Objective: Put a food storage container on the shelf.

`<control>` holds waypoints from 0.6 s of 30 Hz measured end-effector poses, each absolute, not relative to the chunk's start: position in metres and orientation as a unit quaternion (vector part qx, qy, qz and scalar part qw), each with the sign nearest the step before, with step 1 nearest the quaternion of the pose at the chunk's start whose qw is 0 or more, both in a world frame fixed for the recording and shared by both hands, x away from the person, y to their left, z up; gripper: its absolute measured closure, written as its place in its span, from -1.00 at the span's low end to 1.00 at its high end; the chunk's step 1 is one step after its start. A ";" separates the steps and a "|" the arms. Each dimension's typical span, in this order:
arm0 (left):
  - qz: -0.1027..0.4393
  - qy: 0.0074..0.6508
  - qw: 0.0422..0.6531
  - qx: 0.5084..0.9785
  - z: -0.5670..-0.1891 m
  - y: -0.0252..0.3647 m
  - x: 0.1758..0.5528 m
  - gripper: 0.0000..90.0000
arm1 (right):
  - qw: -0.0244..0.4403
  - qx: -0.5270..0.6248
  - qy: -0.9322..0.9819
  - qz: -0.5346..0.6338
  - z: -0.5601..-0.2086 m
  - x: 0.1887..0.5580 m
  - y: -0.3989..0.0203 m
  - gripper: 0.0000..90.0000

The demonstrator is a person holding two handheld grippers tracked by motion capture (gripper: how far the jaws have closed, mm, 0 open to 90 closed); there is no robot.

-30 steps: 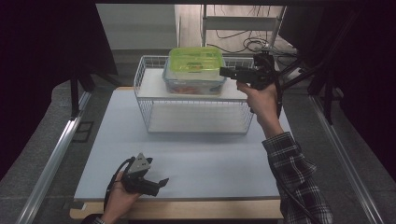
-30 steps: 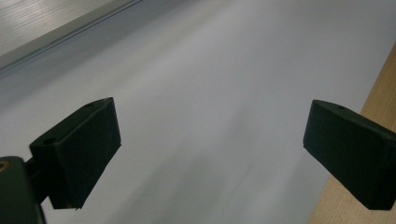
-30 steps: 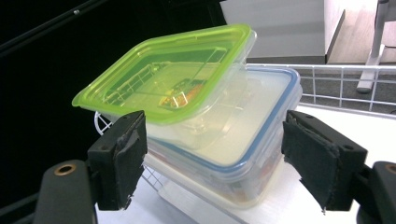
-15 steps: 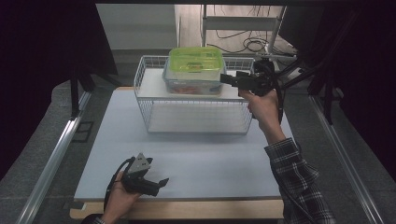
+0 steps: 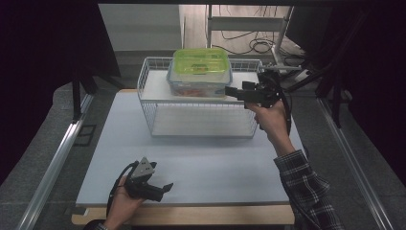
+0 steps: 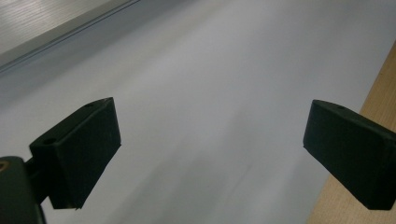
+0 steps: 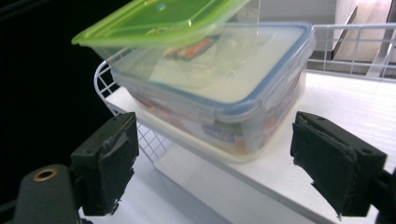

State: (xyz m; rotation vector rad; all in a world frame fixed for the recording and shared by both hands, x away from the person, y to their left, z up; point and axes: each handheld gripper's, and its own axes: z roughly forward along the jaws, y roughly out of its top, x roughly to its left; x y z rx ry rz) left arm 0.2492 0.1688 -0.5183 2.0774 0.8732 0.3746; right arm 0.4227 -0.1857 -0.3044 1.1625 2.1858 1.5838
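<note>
A clear food box (image 5: 198,85) with a blue-rimmed lid stands on the white top shelf of a wire rack (image 5: 201,125). A green-lidded box (image 5: 200,61) sits on top of it, skewed in the right gripper view (image 7: 159,18). My right gripper (image 5: 230,91) hovers just right of the clear box (image 7: 219,88). It is open (image 7: 215,123), its jaws have just been opening, and nothing is pressed between the pads. My left gripper (image 5: 167,187) rests low at the table's near left. It is open (image 6: 212,109) over the bare white mat.
A white mat (image 5: 191,163) covers the table, with a wooden edge (image 5: 191,215) along the near side. Metal rails run along both sides (image 5: 52,163). Cables and a metal frame (image 5: 249,28) lie behind the rack. Black curtains close off left and right.
My right gripper has sunk a little beside the stacked boxes, from the level of the green lid down to the clear box. The left gripper has stayed in place.
</note>
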 end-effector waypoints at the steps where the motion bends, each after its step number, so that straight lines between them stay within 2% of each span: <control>1: 0.149 0.348 0.416 0.827 -0.518 0.169 0.249 -0.91 | 0.103 0.391 0.741 0.536 -0.306 0.422 -0.186 -0.68; 18: 0.148 0.345 0.420 0.826 -0.518 0.168 0.249 -0.91 | 0.120 0.362 0.767 0.516 -0.333 0.399 -0.189 -0.81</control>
